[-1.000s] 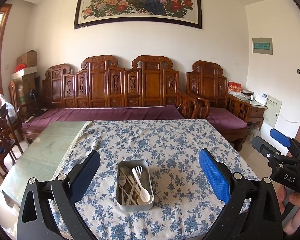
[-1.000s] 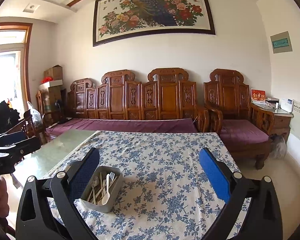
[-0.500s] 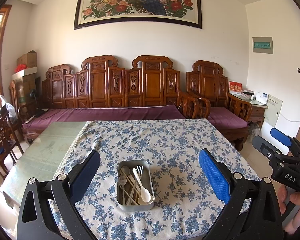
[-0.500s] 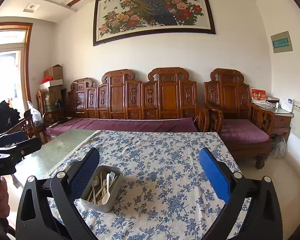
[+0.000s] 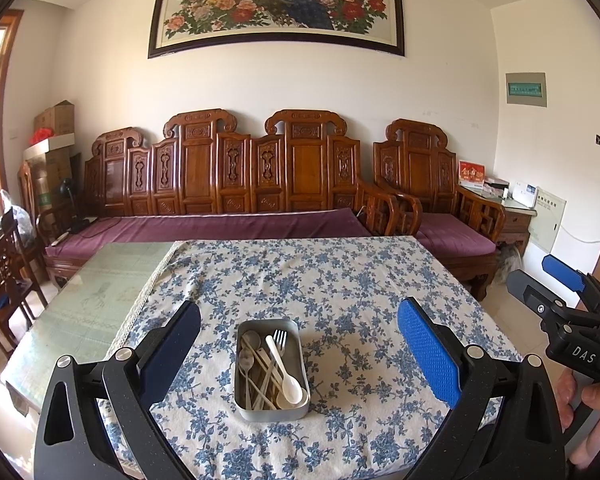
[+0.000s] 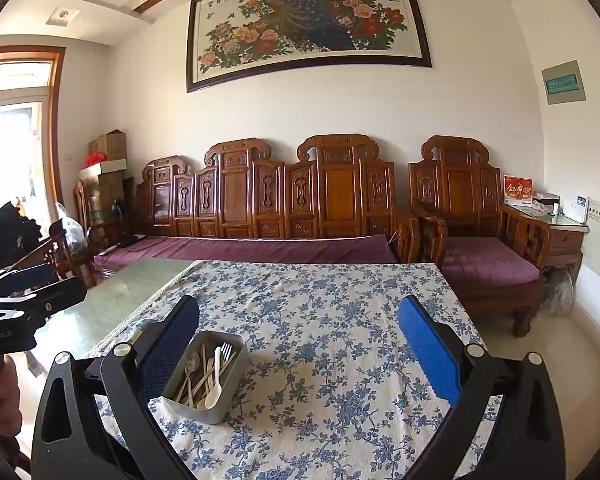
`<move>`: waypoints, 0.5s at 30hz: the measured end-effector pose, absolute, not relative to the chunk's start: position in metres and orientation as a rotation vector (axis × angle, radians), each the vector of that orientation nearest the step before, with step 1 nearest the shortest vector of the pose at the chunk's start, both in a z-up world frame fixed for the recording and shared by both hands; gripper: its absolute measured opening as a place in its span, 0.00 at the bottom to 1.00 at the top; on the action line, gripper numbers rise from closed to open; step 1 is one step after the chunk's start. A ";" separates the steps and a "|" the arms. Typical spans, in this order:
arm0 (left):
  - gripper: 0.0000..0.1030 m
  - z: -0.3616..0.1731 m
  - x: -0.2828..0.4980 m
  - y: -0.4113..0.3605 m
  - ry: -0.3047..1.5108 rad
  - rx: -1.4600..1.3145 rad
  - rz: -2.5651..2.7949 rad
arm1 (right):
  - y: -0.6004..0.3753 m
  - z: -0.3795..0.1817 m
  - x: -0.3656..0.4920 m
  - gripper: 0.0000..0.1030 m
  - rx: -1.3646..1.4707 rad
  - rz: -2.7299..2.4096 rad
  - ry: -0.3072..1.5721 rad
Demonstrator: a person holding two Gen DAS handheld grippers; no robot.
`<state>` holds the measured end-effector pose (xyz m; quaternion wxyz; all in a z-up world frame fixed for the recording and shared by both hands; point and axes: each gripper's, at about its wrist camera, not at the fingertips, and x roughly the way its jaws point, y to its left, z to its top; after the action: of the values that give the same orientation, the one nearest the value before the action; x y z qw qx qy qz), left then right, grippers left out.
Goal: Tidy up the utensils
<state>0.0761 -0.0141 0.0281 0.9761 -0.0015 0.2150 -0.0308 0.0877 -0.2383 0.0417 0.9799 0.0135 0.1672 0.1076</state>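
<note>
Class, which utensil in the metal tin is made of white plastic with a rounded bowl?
The white spoon, lying on top in the tin; the other spoons are grey metal.

In the metal tin (image 5: 271,364), overlapping utensils hid each other's handles. The left gripper (image 6: 40,288) was cut off at 9 o'clock, its fingertips out of frame.

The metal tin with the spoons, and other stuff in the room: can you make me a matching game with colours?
Things:
1. plastic spoon in the rectangular metal tin
2. flat sofa cushion
3. flowers on the cotton tablecloth
4. carved sofa back

Colours:
A. purple
B. brown wood
C. white
D. blue

Pairs: 1-C, 2-A, 3-D, 4-B
</note>
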 end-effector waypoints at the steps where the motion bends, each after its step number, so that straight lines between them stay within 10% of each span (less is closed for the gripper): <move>1: 0.92 0.028 0.076 -0.014 0.433 -0.003 -0.062 | -0.238 0.041 0.088 0.97 0.028 0.217 0.337; 15: 0.92 0.026 0.076 -0.014 0.431 -0.001 -0.059 | -0.237 0.043 0.089 0.97 0.028 0.218 0.338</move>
<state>0.0760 -0.0137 0.0261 0.9765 -0.0006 0.2136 -0.0295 0.0888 -0.2373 0.0431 0.9798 0.0137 0.1676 0.1082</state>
